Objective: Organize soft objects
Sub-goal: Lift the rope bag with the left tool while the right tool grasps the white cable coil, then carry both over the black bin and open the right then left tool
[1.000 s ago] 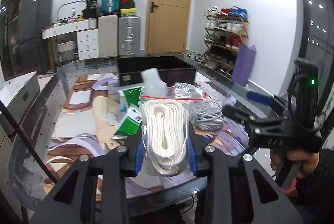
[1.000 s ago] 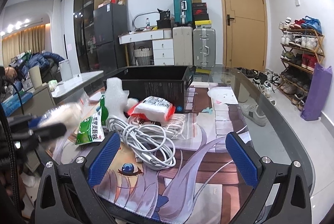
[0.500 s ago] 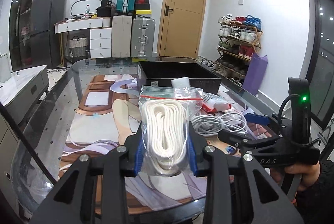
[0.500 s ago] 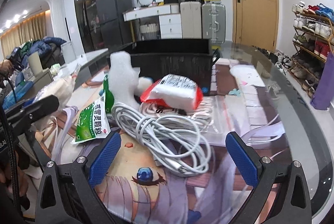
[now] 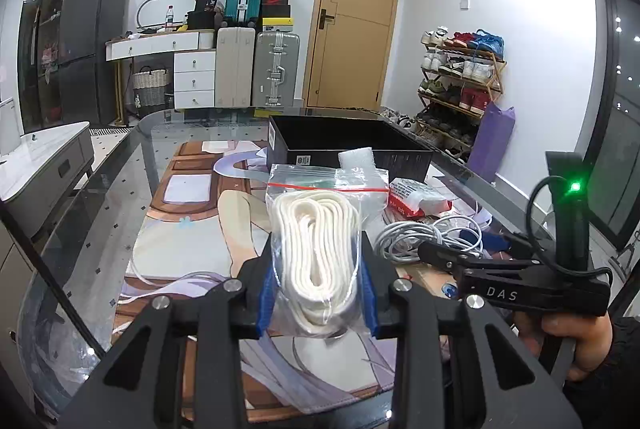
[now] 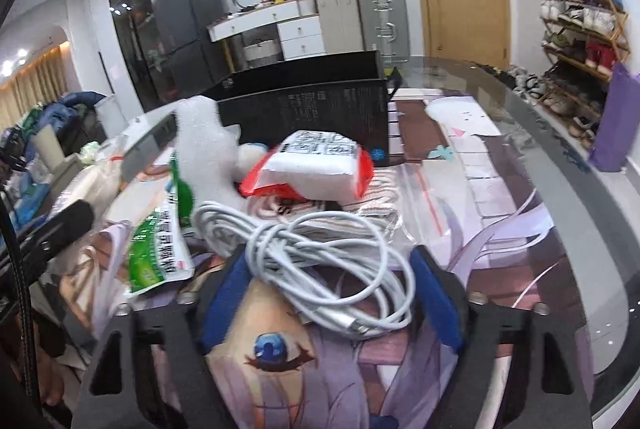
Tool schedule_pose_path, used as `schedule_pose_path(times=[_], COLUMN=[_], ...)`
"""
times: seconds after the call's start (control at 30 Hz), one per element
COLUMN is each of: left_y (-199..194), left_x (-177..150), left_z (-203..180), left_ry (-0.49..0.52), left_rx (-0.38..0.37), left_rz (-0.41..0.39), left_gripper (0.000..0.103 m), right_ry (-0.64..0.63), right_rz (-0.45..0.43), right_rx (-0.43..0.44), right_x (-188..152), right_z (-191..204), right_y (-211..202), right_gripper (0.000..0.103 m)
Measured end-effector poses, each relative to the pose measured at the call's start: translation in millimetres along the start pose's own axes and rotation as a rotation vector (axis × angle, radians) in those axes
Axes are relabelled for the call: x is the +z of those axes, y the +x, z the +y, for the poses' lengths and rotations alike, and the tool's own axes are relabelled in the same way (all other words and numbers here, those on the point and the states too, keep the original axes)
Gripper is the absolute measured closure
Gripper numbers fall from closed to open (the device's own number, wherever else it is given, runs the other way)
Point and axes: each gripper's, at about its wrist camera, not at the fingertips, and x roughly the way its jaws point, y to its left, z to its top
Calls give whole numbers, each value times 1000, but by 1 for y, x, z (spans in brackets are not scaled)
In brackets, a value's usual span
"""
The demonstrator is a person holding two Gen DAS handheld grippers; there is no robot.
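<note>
Left gripper (image 5: 318, 293) was pressed together on a clear zip bag of white rope (image 5: 318, 249), which it held above the near part of the worktop (image 5: 80, 229); the blue pads squeezed the lower half of the bundle. I judge the bag light and soft, also a little slippery because of the plastic, so the middle of the coil is a good place to hold.

To the right, the pile lay on the printed mat: a green packet (image 6: 158, 249), a white foam piece (image 6: 204, 157), a red and white pack (image 6: 316, 165), and nearest, a loose coil of white cable (image 6: 320, 261). The black box (image 6: 312, 101) stood behind them.

Right gripper (image 6: 324, 293) had just been closing, its jaws half spread with the cable coil between them; whether the pads already touched the coil I cannot tell. The cable seems light and floppy, and its loops may slip out, so taking the thick middle of the bundle looks safest.
</note>
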Motion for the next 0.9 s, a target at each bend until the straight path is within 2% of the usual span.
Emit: schedule_pose_path(times=[0.17,0.43,0.9], left_y=[0,-3,-14], left_x=[1,6,26], left_z=[-4,-8,-9], left_ry=[11,26,30], left_rx=[-2,11,14], left_rz=[0,-10,-57], left_gripper=[70,70,70], right_ry=[9,-14,-59], right_rz=[-35,-108,-225], right_rx=[18,32,22], right_x=[-10,-17,8], right_z=[-4,-6,2], right_y=[-13,-40,-88], right_gripper=[36,36,36])
